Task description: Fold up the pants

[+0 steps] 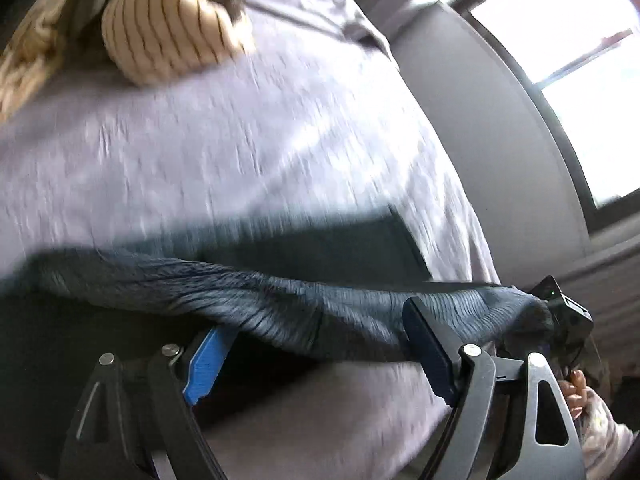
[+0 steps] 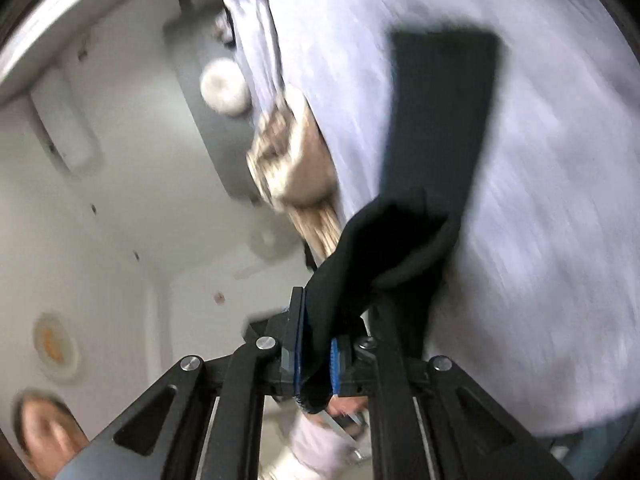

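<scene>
The dark blue pants [image 1: 280, 300] stretch as a bunched band across the left wrist view, above a lavender bed sheet [image 1: 240, 160]. My left gripper [image 1: 320, 320] stands wide open; the band lies across its fingers, hiding the blue-padded tip and passing behind the right finger [image 1: 428, 344]. The band's right end meets my right gripper [image 1: 568, 312]. In the right wrist view, my right gripper [image 2: 316, 344] is shut on a fold of the pants [image 2: 400, 240], and the rest of the leg [image 2: 436, 120] lies flat on the sheet [image 2: 560, 200].
A beige striped cushion [image 1: 168, 28] and knitted tan fabric [image 1: 32, 56] lie at the far side of the bed. A grey wall panel and a bright window [image 1: 580, 80] stand to the right. A person's hand [image 1: 576, 388] holds the right gripper.
</scene>
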The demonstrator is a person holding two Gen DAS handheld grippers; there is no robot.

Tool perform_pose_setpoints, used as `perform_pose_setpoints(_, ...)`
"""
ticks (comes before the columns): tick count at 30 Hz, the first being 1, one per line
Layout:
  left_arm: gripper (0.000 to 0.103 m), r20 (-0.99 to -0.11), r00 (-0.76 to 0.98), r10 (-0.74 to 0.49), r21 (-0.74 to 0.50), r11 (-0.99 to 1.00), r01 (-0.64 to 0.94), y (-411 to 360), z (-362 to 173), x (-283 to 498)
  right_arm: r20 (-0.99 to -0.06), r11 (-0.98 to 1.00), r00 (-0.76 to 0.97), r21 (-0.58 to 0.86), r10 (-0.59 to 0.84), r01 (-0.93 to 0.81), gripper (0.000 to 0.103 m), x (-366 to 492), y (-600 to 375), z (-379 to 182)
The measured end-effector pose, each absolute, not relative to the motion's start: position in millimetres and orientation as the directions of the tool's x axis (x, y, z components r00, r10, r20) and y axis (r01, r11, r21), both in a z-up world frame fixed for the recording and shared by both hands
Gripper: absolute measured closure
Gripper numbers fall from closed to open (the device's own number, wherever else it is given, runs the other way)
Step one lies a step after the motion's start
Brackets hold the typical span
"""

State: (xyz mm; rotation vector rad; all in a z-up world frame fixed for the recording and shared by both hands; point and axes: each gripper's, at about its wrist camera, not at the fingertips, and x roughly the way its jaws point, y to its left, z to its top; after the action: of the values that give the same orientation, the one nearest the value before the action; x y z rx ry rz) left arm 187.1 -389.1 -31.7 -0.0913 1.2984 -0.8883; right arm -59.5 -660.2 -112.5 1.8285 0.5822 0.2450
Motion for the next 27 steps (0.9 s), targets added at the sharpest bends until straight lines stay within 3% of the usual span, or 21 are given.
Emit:
perform_pose_setpoints(2, 0.020, -0.794, 0.046, -0.606, -0.504, 0.699, 0.508, -396.6, -26.7, 208.1, -0.220, -0.181, 0.859, 0.925, 0.463, 0.334, 0.083, -32.0, -689.1, -114.6)
perform_pose_setpoints(3, 0.020, -0.797, 0.068, -0.601, -0.491, 0.708, 0.508, -400.0, -25.3, 213.2, -0.253, -0.160, 0.853, 0.920, 0.456, 0.358, 0.071, -19.6, -702.6, -116.6)
perform_pose_setpoints(4, 0.020, -0.802, 0.093, -0.589, -0.470, 0.721, 0.509, -399.8, -22.4, 219.6, -0.279, -0.142, 0.847, 0.915, 0.453, 0.377, 0.043, -11.8, -712.6, -117.8)
perform_pose_setpoints(6, 0.020, -0.812, 0.131, -0.569, -0.440, 0.743, 0.505, -392.3, -18.0, 228.3, -0.368, -0.064, 0.827, 0.899, 0.426, 0.433, 0.020, -1.1, -733.5, -113.0)
perform_pose_setpoints(10, 0.020, -0.852, 0.172, -0.494, -0.370, 0.801, 0.470, -353.3, -24.4, 227.7, -0.465, 0.148, 0.786, 0.883, 0.408, 0.445, 0.020, 1.9, -738.2, -81.3)
perform_pose_setpoints(15, 0.020, -0.926, 0.179, -0.332, -0.249, 0.895, 0.370, -293.5, -67.3, 207.4, -0.598, 0.365, 0.615, 0.801, 0.514, 0.474, 0.036, 18.6, -673.4, -98.3)
perform_pose_setpoints(21, 0.020, -0.971, 0.146, -0.191, -0.153, 0.959, 0.240, -226.8, -120.2, 193.6, -0.633, 0.424, 0.583, 0.774, 0.509, 0.470, 0.045, 53.3, -624.8, -163.1)
perform_pose_setpoints(23, 0.020, -0.971, 0.137, -0.198, -0.161, 0.957, 0.241, -219.4, -126.2, 192.1, -0.629, 0.378, 0.602, 0.777, 0.491, 0.503, 0.083, 63.3, -623.7, -174.5)
perform_pose_setpoints(24, 0.020, -0.969, 0.137, -0.205, -0.167, 0.954, 0.248, -218.0, -125.8, 190.5, -0.619, 0.344, 0.605, 0.784, 0.500, 0.517, 0.094, 65.3, -624.4, -177.5)
perform_pose_setpoints(27, 0.020, -0.957, 0.104, -0.271, -0.232, 0.929, 0.287, -210.9, -117.3, 182.7, -0.548, 0.308, 0.661, 0.836, 0.512, 0.455, 0.095, 48.6, -621.1, -146.3)
